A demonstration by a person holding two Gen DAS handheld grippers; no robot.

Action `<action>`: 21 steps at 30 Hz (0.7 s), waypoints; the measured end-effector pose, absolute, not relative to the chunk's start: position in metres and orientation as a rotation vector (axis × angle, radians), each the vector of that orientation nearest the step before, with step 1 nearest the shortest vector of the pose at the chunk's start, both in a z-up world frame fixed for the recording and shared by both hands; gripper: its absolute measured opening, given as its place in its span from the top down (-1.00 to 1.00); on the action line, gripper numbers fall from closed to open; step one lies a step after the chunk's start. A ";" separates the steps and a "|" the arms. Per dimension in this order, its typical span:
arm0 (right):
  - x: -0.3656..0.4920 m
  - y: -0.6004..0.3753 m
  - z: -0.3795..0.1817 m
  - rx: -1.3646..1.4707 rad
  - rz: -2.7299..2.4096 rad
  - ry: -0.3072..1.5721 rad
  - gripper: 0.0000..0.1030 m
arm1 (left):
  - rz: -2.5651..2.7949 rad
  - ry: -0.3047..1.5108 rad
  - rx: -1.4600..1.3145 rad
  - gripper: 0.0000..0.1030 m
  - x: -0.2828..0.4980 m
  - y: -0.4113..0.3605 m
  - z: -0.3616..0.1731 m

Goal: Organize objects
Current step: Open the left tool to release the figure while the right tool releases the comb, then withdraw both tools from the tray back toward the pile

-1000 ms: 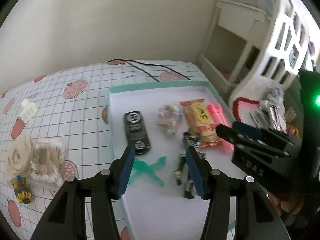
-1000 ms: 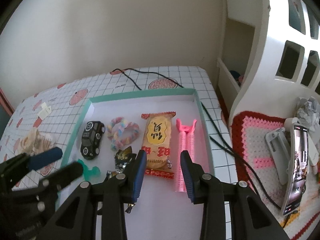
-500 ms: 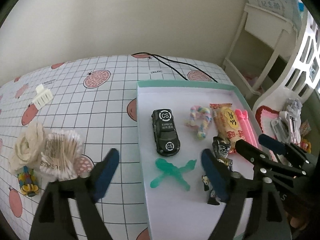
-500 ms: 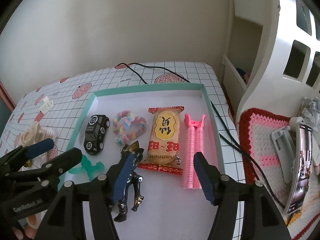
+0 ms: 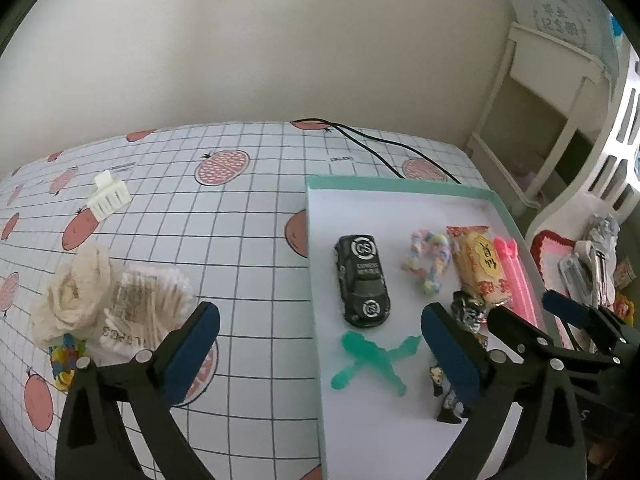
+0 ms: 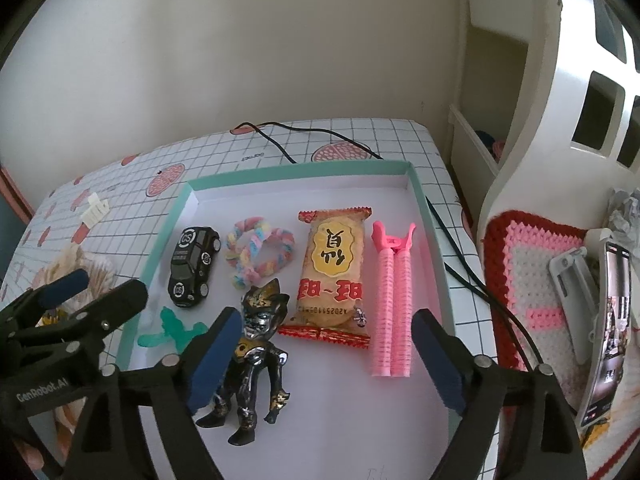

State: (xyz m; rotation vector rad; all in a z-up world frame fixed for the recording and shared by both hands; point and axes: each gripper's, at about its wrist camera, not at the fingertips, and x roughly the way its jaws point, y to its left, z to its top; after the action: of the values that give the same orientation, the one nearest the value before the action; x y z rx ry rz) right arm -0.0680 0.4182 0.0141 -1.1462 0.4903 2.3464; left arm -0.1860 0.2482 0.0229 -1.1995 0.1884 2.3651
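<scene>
hovering wide apart, left claw (image 5: 320, 348) straddles the tray (image 5: 394, 184) edge.

Lit softly and evenly, daylight-like, from the right side of both frames, where the white furniture (image 6: 560, 128) glared palest. Dim and grey on the wall (image 5: 240, 48) in the upper left. Faint, diffuse shadows only, short and soft beside the tray wall (image 6: 192, 196). Bent strongly by the fisheye: grid lines of the tablecloth (image 5: 224, 240) curved toward the edges, black vignette in every corner. Reasonably sharp at centre, smeared and softer at the rims. Slight pink glow on the tray floor beside the pink clip (image 6: 392, 280). Blown highlights at the far right edge.
</scene>
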 end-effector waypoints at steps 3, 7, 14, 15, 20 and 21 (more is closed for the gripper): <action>-0.067 0.420 0.013 -1.144 2.338 0.510 -0.89 | 2.377 0.187 -1.198 -0.98 -0.187 0.247 0.023; -0.066 0.422 0.012 -1.138 2.342 0.528 -1.00 | 2.391 0.196 -1.203 -1.00 -0.188 0.245 0.022; -0.067 0.421 0.012 -1.136 2.344 0.517 -1.00 | 2.385 0.199 -1.211 -1.00 -0.188 0.246 0.021; -0.067 0.421 0.012 -1.137 2.343 0.516 -1.00 | 2.385 0.199 -1.213 -1.00 -0.189 0.246 0.021; -0.070 0.418 0.014 -1.138 2.349 0.494 -1.00 | 2.372 0.207 -1.211 -1.00 -0.190 0.244 0.023; -0.071 0.417 0.015 -1.139 2.351 0.492 -1.00 | 2.371 0.209 -1.209 -1.00 -0.190 0.243 0.023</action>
State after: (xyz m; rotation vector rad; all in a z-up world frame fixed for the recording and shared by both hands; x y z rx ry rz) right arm -0.0710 0.4170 0.0148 -1.1392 0.4917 2.3508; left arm -0.1901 0.2426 0.0232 -1.2091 0.2086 2.3709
